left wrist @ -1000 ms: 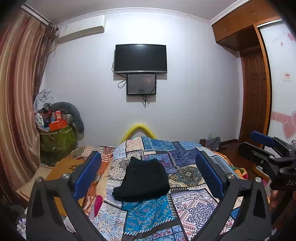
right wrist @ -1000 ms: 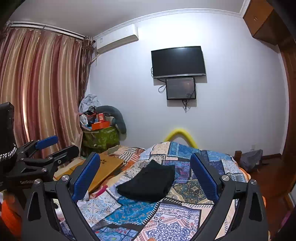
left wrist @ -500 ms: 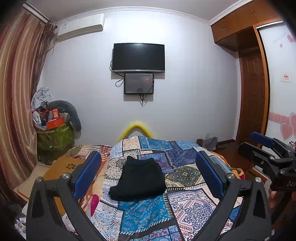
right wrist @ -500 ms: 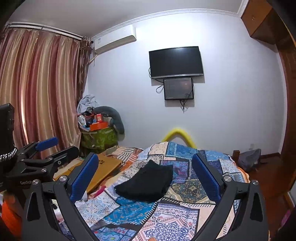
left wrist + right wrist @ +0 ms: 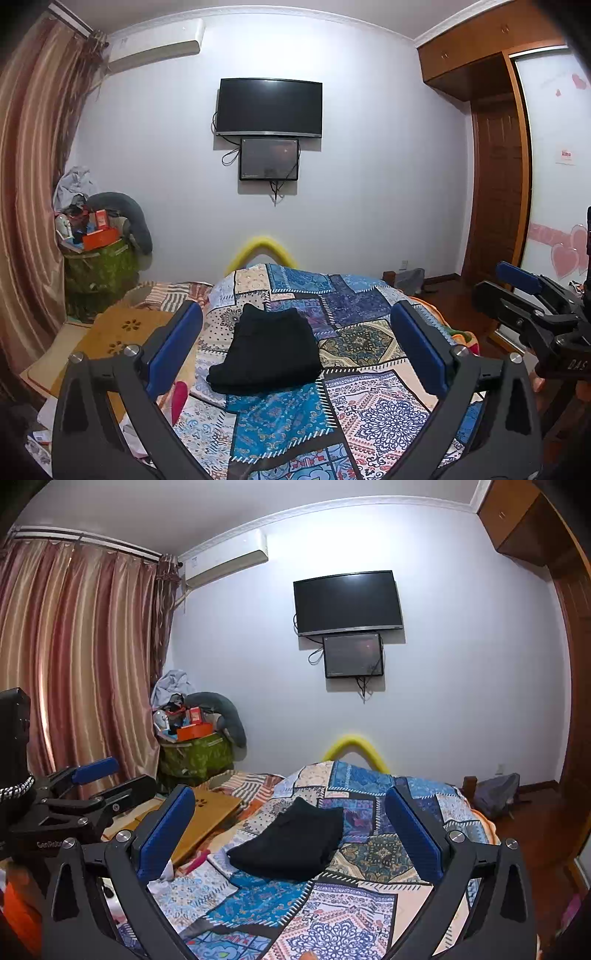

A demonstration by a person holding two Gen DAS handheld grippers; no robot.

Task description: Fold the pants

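Black pants (image 5: 269, 350) lie folded into a compact rectangle on the patchwork bedspread (image 5: 369, 406), in the middle of the bed. My left gripper (image 5: 295, 317) is held above the near end of the bed, short of the pants, open and empty. My right gripper (image 5: 289, 799) hovers likewise, its blue pads (image 5: 166, 838) wide apart with nothing between them; the pants (image 5: 291, 842) lie beyond them. Each gripper shows at the edge of the other's view: the right gripper (image 5: 524, 295) at the right, the left gripper (image 5: 92, 782) at the left.
A wooden lap desk (image 5: 125, 332) lies on the bed's left side. A green bin (image 5: 99, 269) piled with clutter stands in the corner by the curtain (image 5: 74, 664). A yellow arc (image 5: 260, 249) rises at the bed's far end. A wardrobe and door (image 5: 495, 184) stand at the right.
The right gripper's fingers have spread a little wider. The pants lie as before and neither hand has shifted noticeably.
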